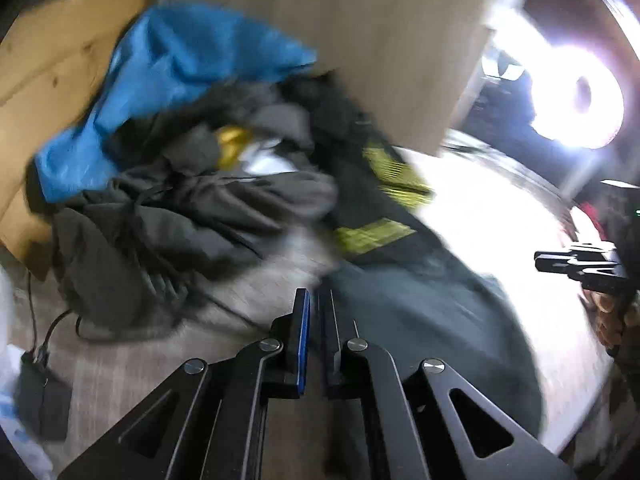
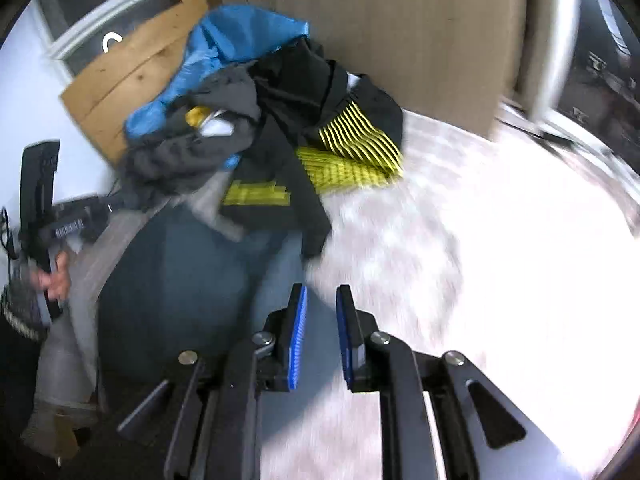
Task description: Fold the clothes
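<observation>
Clothes in a messy heap [image 2: 256, 128], blue, grey and black with yellow stripes, sit at the back of the pale surface [image 2: 460, 240] beyond a flat dark blue-green cloth [image 2: 180, 280], left gripper [image 1: 314, 312] nearly closed on nothing, right gripper [image 2: 322, 308] apart, so pinch corners squarely.

I see a pale patterned bed surface [image 2: 460, 248] washed out by strong glare, a tan upright panel [image 2: 400, 32] behind it, a knotty wooden board [image 2: 120, 80] leaning left, a white-framed window [image 2: 104, 12], a bright light source [image 1: 576, 96] at right, both views motion-blurred
</observation>
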`<state>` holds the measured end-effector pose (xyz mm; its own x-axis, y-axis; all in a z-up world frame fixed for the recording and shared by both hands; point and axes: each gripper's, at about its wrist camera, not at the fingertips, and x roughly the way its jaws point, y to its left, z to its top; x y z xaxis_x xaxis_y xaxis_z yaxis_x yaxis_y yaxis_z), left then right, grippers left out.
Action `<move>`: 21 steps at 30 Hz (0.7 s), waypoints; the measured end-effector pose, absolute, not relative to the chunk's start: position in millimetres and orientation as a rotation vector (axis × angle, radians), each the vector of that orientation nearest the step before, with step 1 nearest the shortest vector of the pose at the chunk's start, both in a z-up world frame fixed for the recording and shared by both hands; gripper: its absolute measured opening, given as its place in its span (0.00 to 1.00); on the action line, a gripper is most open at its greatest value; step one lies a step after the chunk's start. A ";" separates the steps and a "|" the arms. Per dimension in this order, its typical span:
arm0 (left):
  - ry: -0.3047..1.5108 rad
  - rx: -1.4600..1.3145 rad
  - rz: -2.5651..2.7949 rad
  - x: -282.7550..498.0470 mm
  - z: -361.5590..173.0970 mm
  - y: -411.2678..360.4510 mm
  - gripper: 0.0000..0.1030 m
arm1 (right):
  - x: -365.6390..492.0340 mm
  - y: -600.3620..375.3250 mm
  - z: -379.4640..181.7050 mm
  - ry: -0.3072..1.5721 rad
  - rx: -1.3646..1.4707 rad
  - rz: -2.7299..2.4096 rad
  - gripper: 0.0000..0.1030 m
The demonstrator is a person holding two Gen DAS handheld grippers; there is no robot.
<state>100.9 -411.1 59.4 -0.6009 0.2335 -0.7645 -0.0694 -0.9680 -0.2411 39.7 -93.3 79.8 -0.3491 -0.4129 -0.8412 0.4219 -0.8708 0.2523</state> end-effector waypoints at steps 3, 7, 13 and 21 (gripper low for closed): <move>-0.262 -1.318 2.495 133.3 63.0 -373.7 0.03 | 109.7 -80.0 63.2 -0.120 1.466 -2.154 0.18; -0.184 -1.364 2.352 150.4 49.6 -330.4 0.10 | 156.6 -106.4 36.0 -0.164 1.449 -2.106 0.18; -0.306 -1.496 2.455 133.5 22.1 -371.4 0.01 | 165.8 -148.6 17.6 0.023 1.438 -2.077 0.18; -0.311 -1.473 2.597 162.4 51.8 -393.0 0.08 | 153.4 -101.6 78.9 -0.193 1.210 -2.163 0.18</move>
<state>162.4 -393.0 51.8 -0.5110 0.2218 -0.8305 -0.0193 -0.9688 -0.2470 153.4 -101.6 78.9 -0.3677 -0.5986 -0.7117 0.4628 -0.7816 0.4182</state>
